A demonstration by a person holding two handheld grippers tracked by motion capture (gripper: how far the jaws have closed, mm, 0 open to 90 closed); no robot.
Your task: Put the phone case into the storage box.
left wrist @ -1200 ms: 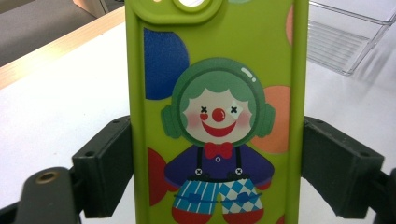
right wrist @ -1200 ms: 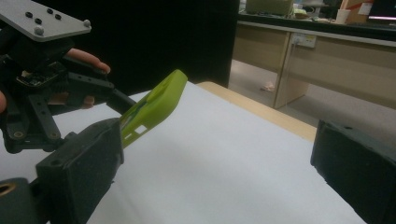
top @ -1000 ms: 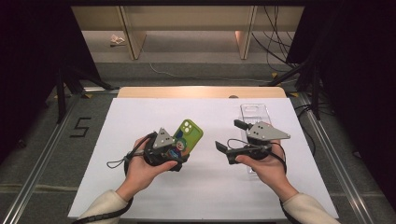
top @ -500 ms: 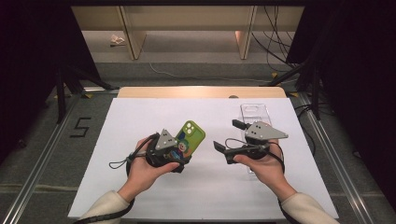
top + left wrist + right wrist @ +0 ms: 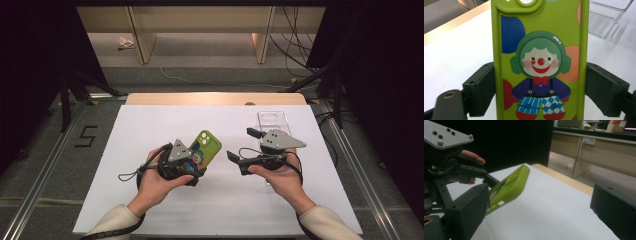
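A lime-green phone case [image 5: 208, 144] printed with a clown [image 5: 540, 60] is held off the white table sheet, tilted up and away. My left gripper [image 5: 196, 162] is shut on its lower end, with a black pad [image 5: 481, 88] pressed against each long side. To its right, my right gripper [image 5: 240, 144] points left toward the case and stands open, nothing between its jaws. In the right gripper view the green case [image 5: 511, 185] slants up just past the left pad [image 5: 466, 212]. A clear plastic phone case [image 5: 272, 121] lies flat on the sheet behind the right gripper.
The white sheet [image 5: 150, 125] covers the table, with a strip of wooden edge [image 5: 215, 98] at the far side. Metal rails [image 5: 345, 145] run along both flanks. A "5" mark [image 5: 86, 136] is on the floor at left. Desks [image 5: 599, 150] stand beyond the table.
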